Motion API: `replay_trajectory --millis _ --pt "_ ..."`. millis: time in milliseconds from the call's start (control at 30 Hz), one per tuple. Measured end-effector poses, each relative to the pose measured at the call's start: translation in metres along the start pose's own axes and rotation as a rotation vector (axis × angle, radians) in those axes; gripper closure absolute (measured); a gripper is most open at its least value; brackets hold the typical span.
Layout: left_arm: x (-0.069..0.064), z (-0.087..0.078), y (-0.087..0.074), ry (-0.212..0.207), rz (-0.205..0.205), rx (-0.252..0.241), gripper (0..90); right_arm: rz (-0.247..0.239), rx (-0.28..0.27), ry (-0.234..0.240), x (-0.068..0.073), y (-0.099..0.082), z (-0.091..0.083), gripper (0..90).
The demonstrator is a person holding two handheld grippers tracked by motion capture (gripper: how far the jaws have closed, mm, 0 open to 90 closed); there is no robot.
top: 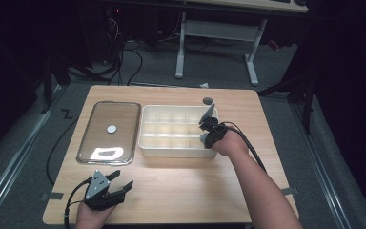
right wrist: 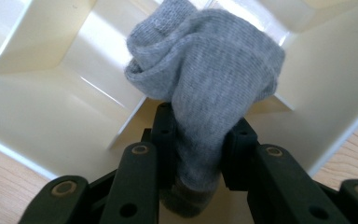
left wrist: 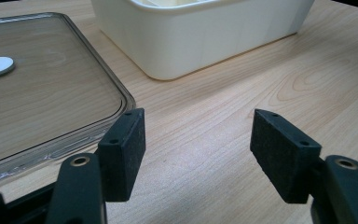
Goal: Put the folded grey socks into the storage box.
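A cream divided box (top: 145, 130) stands mid-table, split into several compartments. My right gripper (top: 206, 131) hovers over its right end, shut on a grey sock (right wrist: 205, 79) that bunches up above the jaws, over the box's dividers (right wrist: 121, 107). My left gripper (top: 119, 183) rests low near the table's front left corner, open, with bare wood between its pads (left wrist: 126, 151). Just ahead of it lies a clear lid (left wrist: 42, 93) and the box's near wall (left wrist: 200, 37).
The clear lid (top: 108, 132) lies flat left of the box, with a small white disc (top: 111, 129) on it. A dark round mark (top: 208, 100) sits behind the box. Cables trail from both grippers. A desk frame (top: 214, 43) stands beyond the table.
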State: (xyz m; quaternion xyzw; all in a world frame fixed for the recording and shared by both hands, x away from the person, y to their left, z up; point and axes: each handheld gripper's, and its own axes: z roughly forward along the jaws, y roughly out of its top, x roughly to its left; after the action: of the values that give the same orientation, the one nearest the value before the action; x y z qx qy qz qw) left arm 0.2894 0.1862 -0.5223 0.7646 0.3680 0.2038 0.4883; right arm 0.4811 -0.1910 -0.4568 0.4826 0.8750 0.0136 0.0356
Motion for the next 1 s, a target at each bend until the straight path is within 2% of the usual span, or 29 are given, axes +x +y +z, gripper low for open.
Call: replay_trajectory --millis 100,267,300,400,433,633,733,1000 --pt "0.0001 -0.0002 0.0003 0.0 0.002 0.001 36.3 -0.014 0.0 -0.002 -0.0003 0.0005 0.0017 71.3" --pt "0.0003 0.0001 0.0002 -0.001 0.003 0.0 36.3 0.002 0.015 0.0 0.0013 0.0015 0.006 71.5" --pt "0.0005 0.0001 0.0002 -0.001 0.004 0.002 36.3 -0.014 0.014 0.001 0.0002 0.0019 0.0071 71.5" --pt "0.0005 0.0007 0.0 -0.006 0.003 0.005 36.3 -0.006 0.012 0.014 -0.0011 0.0015 0.0074 71.5" --pt "0.0003 0.0011 -0.0001 -0.005 0.003 0.003 36.2 0.016 0.016 0.017 -0.0003 0.0011 0.0072 71.5" --pt "-0.0005 0.0007 -0.0001 -0.004 0.004 0.003 36.3 0.014 0.015 0.018 -0.0004 0.001 0.0077 71.4" --pt "-0.001 0.0009 -0.0006 -0.007 0.005 0.006 36.3 -0.009 0.012 0.018 -0.0014 0.0013 0.0083 71.2" --pt "-0.001 0.0028 -0.0017 -0.007 0.008 0.012 36.2 -0.007 0.015 0.017 -0.0003 0.001 0.0093 70.6"
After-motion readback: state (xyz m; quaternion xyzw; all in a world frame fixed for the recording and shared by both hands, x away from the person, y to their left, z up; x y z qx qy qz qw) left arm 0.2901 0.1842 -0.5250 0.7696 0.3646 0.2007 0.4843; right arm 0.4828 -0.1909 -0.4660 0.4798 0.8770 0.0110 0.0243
